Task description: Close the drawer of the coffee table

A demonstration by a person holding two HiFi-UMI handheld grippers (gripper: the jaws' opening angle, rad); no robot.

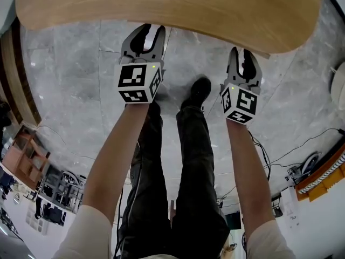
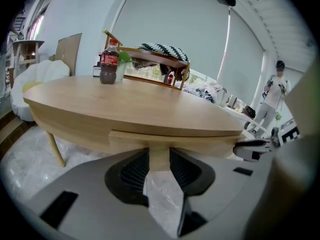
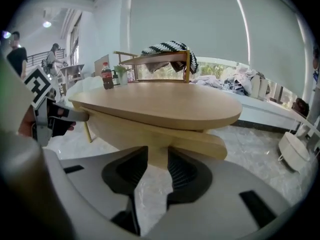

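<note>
The oval wooden coffee table (image 1: 161,4) fills the top of the head view. Its drawer front (image 2: 175,140) shows as a pale band under the tabletop, and it juts out past the top's edge at the right (image 3: 220,144). My left gripper (image 1: 143,41) is at the near edge of the table, fingertips tucked just under it. My right gripper (image 1: 243,63) is beside it, further right. Both point at the drawer front, which shows in the gap between each pair of fingers. Each gripper is open, with nothing clamped. Whether the fingertips touch the wood I cannot tell.
A cola bottle (image 2: 108,61) and a wooden rack with a striped cloth (image 3: 167,54) stand at the table's far side. My legs and a black shoe (image 1: 197,89) are on the grey marble floor below. A white round device (image 3: 295,151) lies on the floor to the right.
</note>
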